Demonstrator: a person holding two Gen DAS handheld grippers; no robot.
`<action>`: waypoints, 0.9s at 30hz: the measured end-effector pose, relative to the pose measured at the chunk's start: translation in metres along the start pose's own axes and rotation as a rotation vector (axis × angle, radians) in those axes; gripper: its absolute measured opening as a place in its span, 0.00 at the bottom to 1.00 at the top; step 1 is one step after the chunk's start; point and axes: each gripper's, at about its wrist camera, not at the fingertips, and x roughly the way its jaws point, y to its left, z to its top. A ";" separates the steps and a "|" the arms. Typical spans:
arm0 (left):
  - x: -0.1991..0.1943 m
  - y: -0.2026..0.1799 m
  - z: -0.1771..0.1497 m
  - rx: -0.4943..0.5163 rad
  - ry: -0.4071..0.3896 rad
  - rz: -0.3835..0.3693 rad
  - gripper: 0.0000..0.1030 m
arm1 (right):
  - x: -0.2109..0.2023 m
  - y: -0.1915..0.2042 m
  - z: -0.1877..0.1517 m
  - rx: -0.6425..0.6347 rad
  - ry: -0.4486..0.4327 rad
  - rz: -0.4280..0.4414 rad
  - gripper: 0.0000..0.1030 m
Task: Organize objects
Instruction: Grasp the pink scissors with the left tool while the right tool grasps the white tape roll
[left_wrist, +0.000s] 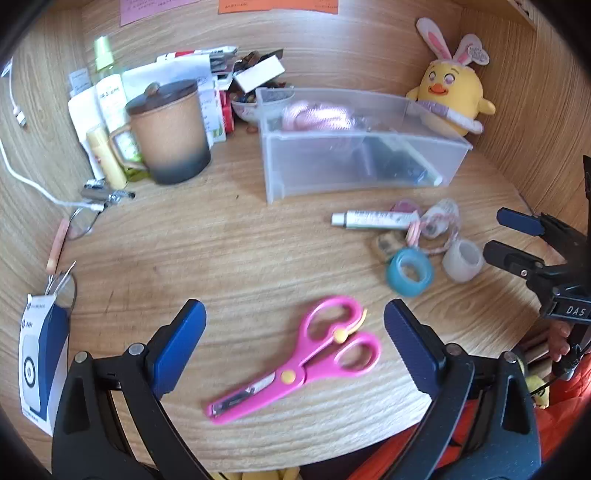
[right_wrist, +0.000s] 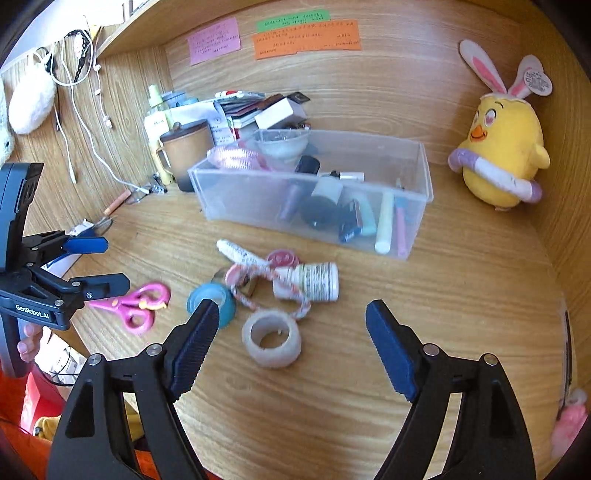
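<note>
Pink scissors (left_wrist: 303, 362) lie on the wooden desk between the fingers of my open, empty left gripper (left_wrist: 295, 343); they also show in the right wrist view (right_wrist: 135, 304). My right gripper (right_wrist: 291, 343) is open and empty around a white tape roll (right_wrist: 271, 338). A blue tape roll (right_wrist: 212, 301), a white tube (right_wrist: 240, 254), a small bottle (right_wrist: 314, 282) and a pink braided cord (right_wrist: 273, 284) lie in a loose pile just beyond. A clear plastic bin (right_wrist: 317, 192) behind them holds several small items.
A brown lidded mug (left_wrist: 168, 131) and a stack of papers and boxes (left_wrist: 207, 74) stand at the back left. A yellow plush chick (right_wrist: 506, 155) sits at the back right. Glasses and a white cable (left_wrist: 79, 214) lie left. Wooden walls enclose the desk.
</note>
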 end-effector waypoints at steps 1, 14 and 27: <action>0.000 0.001 -0.005 0.000 0.005 -0.001 0.95 | 0.001 0.001 -0.004 0.005 0.010 0.003 0.77; 0.008 0.008 -0.040 0.055 0.062 0.010 0.61 | 0.018 0.005 -0.021 0.049 0.073 0.017 0.77; 0.013 0.012 -0.033 0.009 0.007 0.012 0.20 | 0.033 0.008 -0.016 0.063 0.074 0.024 0.51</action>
